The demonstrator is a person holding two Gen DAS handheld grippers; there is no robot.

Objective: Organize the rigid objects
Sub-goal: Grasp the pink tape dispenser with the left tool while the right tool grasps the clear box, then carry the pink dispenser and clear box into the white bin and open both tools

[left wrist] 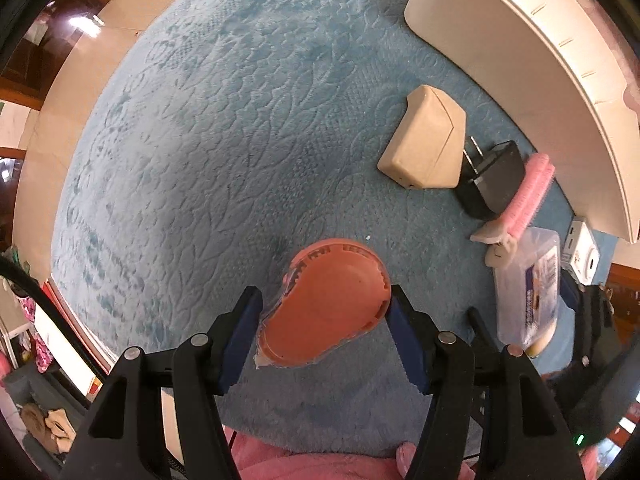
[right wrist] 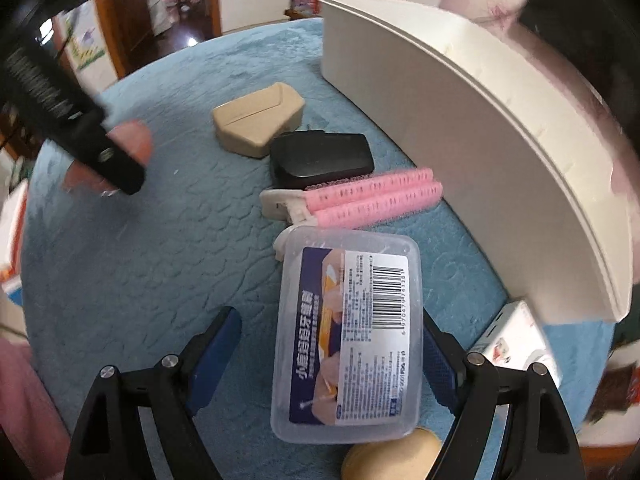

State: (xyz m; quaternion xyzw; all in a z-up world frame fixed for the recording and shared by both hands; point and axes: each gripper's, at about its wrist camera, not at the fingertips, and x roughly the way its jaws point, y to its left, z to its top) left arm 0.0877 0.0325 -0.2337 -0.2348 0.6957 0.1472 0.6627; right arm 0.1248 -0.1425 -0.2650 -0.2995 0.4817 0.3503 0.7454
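My left tool (left wrist: 326, 316) is gripping the orange tape dispenser (left wrist: 328, 304) over open blue tabletop (left wrist: 200, 140). My right tool (right wrist: 332, 364) is standing open around the clear box (right wrist: 352, 336), beside the white bin (right wrist: 460, 128).

One orange tape dispenser (left wrist: 326, 304), one beige case (right wrist: 259, 119), one black plug adapter (right wrist: 320, 156), one pink hair roller clip (right wrist: 360, 196), one clear plastic box (right wrist: 352, 336), one white tray (right wrist: 472, 128) at two o'clock.

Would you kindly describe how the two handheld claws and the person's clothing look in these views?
Both the left claw and the right claw have matte black angular linkage arms with triangular cut-outs and silver round pivot pins. Their fingers carry dark blue ribbed pads. A thin black cable runs beneath the left one. The person wears a fuzzy pink sleeve.
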